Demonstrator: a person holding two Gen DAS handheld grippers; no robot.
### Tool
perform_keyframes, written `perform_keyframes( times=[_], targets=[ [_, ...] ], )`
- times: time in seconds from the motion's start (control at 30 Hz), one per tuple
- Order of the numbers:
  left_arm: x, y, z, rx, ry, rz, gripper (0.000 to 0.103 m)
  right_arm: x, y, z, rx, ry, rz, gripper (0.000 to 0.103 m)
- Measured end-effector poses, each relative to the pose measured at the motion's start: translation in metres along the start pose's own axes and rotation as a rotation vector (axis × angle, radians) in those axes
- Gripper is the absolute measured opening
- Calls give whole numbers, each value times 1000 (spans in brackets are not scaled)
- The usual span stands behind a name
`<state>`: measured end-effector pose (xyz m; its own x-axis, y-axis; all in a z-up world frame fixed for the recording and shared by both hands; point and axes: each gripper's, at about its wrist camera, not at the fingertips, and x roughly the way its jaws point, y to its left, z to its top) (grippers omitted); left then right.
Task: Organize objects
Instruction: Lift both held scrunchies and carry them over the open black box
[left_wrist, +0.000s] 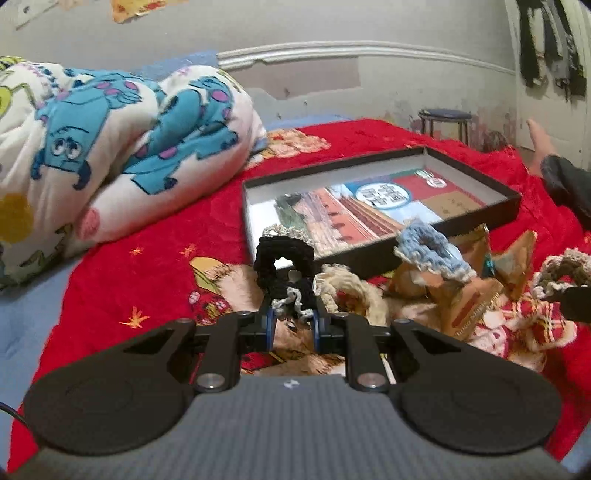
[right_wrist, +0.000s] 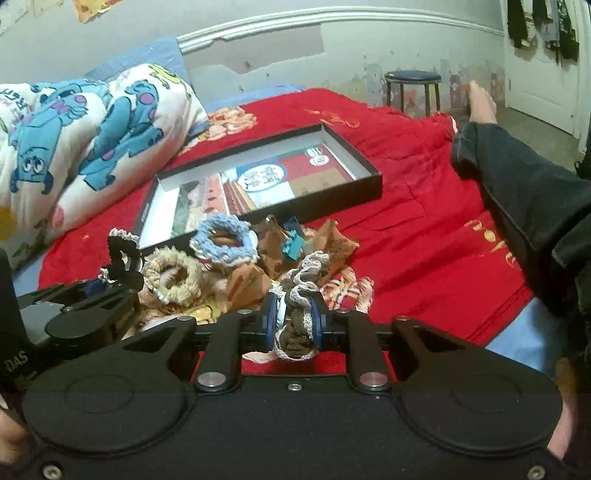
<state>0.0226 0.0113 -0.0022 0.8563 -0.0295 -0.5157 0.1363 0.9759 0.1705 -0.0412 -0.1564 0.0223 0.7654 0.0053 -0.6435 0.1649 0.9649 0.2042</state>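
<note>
Black scrunchie (left_wrist: 286, 273) between left tool (left_wrist: 293, 321) pads

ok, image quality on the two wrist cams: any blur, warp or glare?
Left wrist: strong fisheye bend in the wall moulding, dark vignette corners, soft blur on the black scrunchie. Right wrist: same warp, the box fairly sharp, the brown scrunchie soft up close. Dim even light, no glare.
</note>
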Motion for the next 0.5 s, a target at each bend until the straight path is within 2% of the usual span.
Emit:
perform_keyframes(
  times=[0.07, 0.17, 0.37, 0.5],
  targets=[
    [-4, 6, 2, -30, -18, 5, 23, -4, 1, 2, 0, -10, 5, 19],
    [-6, 11, 3, -62, -22, -28, 25, -7, 2, 4, 5, -18, 17, 19],
    [8, 0, -1, -15, 54, -73, 24, -9, 1, 4, 18, -17, 28, 19],
    [3, 0, -2, -29, 27, -78, 24, -10, 0, 3, 22, -18, 34, 19]
  ],
)
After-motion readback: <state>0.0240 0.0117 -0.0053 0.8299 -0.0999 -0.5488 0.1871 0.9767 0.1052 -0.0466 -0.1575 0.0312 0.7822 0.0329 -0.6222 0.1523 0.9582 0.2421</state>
